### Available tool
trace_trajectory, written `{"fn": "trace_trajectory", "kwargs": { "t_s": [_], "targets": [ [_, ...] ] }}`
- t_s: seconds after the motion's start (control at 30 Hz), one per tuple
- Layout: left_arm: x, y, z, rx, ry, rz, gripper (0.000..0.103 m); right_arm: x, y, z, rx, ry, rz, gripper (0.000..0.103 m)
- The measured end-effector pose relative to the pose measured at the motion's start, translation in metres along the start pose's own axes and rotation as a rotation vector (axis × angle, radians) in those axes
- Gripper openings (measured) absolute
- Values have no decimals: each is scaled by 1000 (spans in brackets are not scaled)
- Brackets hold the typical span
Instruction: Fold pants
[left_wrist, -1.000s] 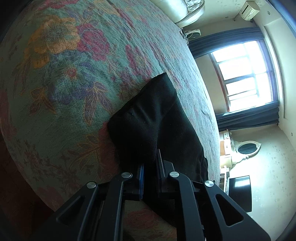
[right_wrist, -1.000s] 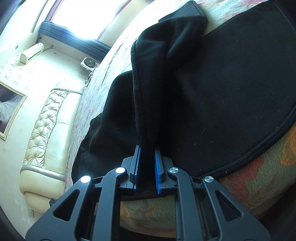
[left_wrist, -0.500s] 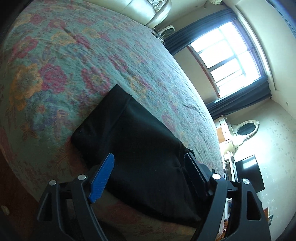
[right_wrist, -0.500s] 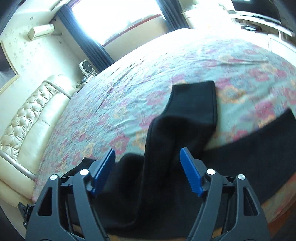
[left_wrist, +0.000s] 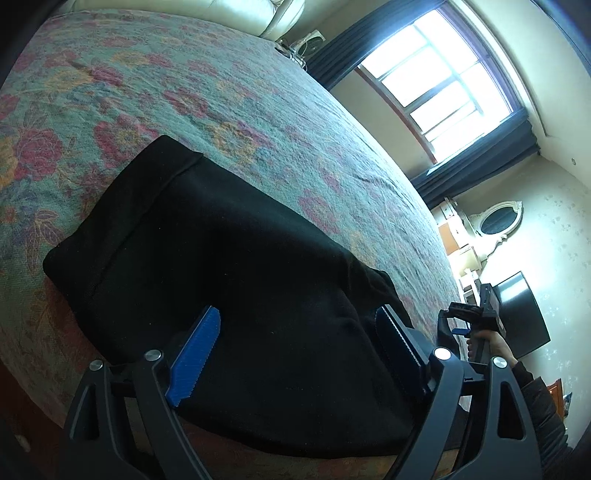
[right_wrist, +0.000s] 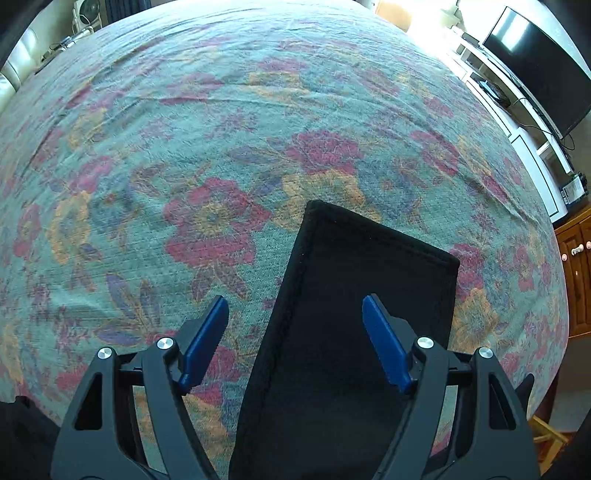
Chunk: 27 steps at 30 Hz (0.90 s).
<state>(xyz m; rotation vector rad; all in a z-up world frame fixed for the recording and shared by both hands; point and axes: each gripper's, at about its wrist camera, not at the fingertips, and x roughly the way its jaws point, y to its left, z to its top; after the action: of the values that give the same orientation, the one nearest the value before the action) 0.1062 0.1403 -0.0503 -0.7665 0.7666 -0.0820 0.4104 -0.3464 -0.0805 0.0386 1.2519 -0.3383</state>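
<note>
The black pants (left_wrist: 236, 280) lie flat on the floral bedspread (left_wrist: 229, 110) near the bed's front edge. My left gripper (left_wrist: 299, 350) is open and empty, hovering just above the waist end of the pants. My right gripper (right_wrist: 295, 339) is open and empty above a flat black pant leg (right_wrist: 351, 317) whose hemmed end points away from me. The right gripper and the hand holding it also show in the left wrist view (left_wrist: 476, 321), at the right.
The bedspread (right_wrist: 221, 129) stretches far beyond the pants. A cream headboard (left_wrist: 221, 18), a window (left_wrist: 439, 77) with dark curtains, a television (right_wrist: 535, 66) on a white stand and a wooden cabinet (right_wrist: 576, 266) ring the bed.
Both grippers let go of the black fabric and opened wide. Both have pulled back and up; the pants now lie flat on the bed.
</note>
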Motion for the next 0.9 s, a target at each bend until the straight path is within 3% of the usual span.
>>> {"fn": "trace_trajectory", "kwargs": {
  "t_s": [0.1, 0.17, 0.23, 0.3, 0.37, 0.4, 0.53, 0.7, 0.9],
  "targets": [
    [7, -10, -5, 36, 49, -19, 85, 18, 2, 5, -14, 47, -47, 75],
    [14, -16, -9, 42, 88, -25, 85, 26, -4, 6, -2, 69, -23, 71],
    [21, -21, -16, 34, 114, -31, 85, 28, -10, 6, 3, 80, 8, 59],
    [23, -31, -20, 62, 112, -17, 86, 26, -15, 8, -5, 80, 16, 33],
    [23, -40, -22, 85, 110, -31, 86, 21, -25, 8, 12, 72, 48, 14],
    [24, -44, -22, 85, 105, -45, 86, 18, -32, 7, 23, 65, 75, 10],
    [30, -66, -30, 114, 147, -80, 86, -5, -64, -1, 85, -6, 191, 8],
    [44, -101, -57, 159, 219, -146, 86, -71, -126, -31, 144, -198, 341, 8],
    [66, -149, -100, 220, 295, -227, 86, -132, -231, -115, 264, -402, 417, 8]
  ]
}}
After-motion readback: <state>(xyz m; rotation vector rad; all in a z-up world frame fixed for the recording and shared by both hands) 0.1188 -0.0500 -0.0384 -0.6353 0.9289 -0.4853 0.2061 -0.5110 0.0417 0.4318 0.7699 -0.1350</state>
